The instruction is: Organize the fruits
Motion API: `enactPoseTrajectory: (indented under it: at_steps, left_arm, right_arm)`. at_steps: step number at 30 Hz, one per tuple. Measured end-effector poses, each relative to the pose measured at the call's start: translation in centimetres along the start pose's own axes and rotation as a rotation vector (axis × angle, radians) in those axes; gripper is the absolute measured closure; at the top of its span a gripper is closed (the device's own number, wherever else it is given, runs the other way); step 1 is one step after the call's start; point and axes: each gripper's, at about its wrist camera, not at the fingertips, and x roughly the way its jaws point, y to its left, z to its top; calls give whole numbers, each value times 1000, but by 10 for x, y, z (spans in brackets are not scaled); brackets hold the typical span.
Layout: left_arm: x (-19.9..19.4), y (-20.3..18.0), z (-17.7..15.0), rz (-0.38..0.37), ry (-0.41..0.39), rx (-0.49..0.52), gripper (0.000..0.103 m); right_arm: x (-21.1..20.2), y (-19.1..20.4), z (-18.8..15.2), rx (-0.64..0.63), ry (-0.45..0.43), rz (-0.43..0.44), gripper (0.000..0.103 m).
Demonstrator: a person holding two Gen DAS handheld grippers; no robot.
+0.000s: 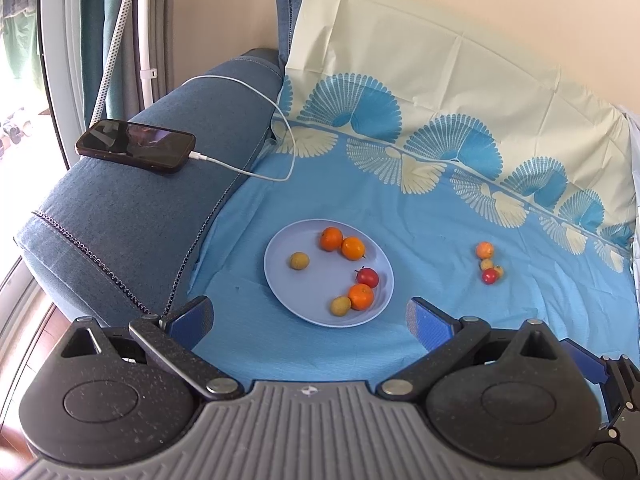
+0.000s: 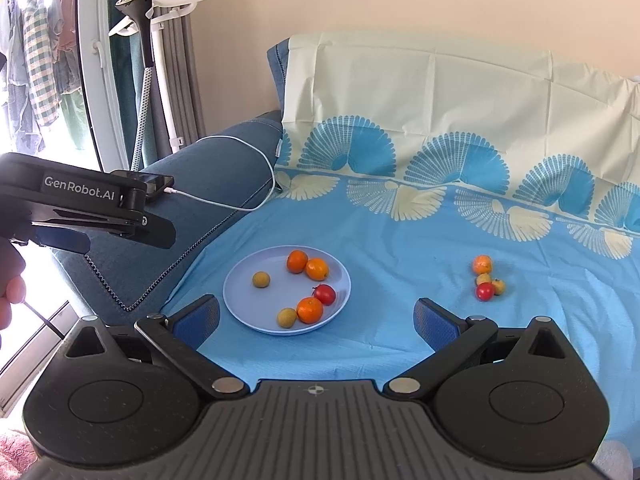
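A pale blue plate [image 1: 280,280] [image 2: 240,292] lies on the blue sheet and holds several fruits: oranges [image 1: 331,239] [image 2: 297,261], a red fruit [image 1: 367,277] [image 2: 324,294] and small yellow-brown fruits [image 1: 299,260] [image 2: 261,279]. To its right a loose cluster sits on the sheet: an orange one [image 1: 484,249] [image 2: 482,264], a red one [image 1: 489,276] [image 2: 485,291] and small yellow ones [image 2: 498,287]. My left gripper [image 1: 308,318] is open, just short of the plate's near edge. My right gripper [image 2: 316,318] is open too, near the plate, empty.
A dark phone [image 1: 136,146] on a white charging cable [image 1: 256,174] rests on the blue sofa arm [image 1: 120,216] at left. A patterned cloth [image 1: 440,92] covers the backrest. The left gripper's body [image 2: 88,208], held by a hand [image 2: 10,280], shows at left. A garment steamer [image 2: 146,40] stands behind.
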Motion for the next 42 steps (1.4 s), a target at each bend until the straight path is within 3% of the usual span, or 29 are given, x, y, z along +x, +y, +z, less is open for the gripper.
enactPoseTrajectory:
  at_steps: [18, 25, 28, 34, 42]
  left_arm:
    - [18, -20, 7, -3, 27, 35, 0]
    - [41, -54, 28, -53, 69, 87, 0]
    - [47, -73, 37, -67, 39, 96, 0]
    - [61, -105, 48, -92, 44, 120, 0]
    - [80, -128, 55, -93, 76, 133, 0]
  right_arm:
    - [8, -9, 0, 43, 8, -18, 1]
    - [4, -33, 3, 81, -4, -82, 1]
    - [-9, -50, 5, 104, -48, -136, 1]
    - [-13, -84, 1, 169, -48, -217, 1]
    - [-3, -110, -2, 221, -35, -230, 1]
